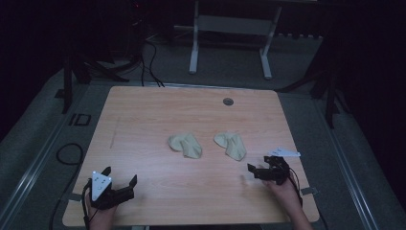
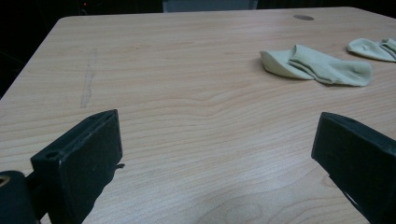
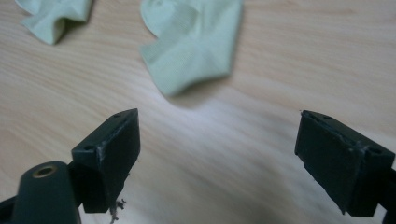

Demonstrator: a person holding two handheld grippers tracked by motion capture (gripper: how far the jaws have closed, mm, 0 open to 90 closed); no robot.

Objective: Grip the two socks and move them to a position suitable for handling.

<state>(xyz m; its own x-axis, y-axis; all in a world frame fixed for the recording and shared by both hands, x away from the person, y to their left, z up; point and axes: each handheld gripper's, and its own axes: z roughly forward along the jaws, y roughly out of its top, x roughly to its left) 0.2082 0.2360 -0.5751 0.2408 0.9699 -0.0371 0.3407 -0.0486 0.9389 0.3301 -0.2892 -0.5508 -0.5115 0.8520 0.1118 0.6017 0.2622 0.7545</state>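
Two pale green socks lie crumpled near the middle of the wooden table (image 1: 143, 115). The left sock (image 1: 186, 145) (image 2: 317, 65) (image 3: 53, 16) and the right sock (image 1: 231, 145) (image 2: 373, 48) (image 3: 194, 42) lie apart from each other. My left gripper (image 1: 120, 174) (image 2: 217, 126) rests at the near left of the table, open, with bare wood between its jaws. My right gripper (image 1: 259, 164) (image 3: 218, 119) is open just short of the right sock, with nothing between its jaws.
A round grey grommet (image 1: 228, 101) (image 2: 303, 17) sits near the table's far edge. Beyond the table stand a white frame (image 1: 194, 43) and dark stands. Cables (image 1: 67, 153) lie on the grey floor at the left.
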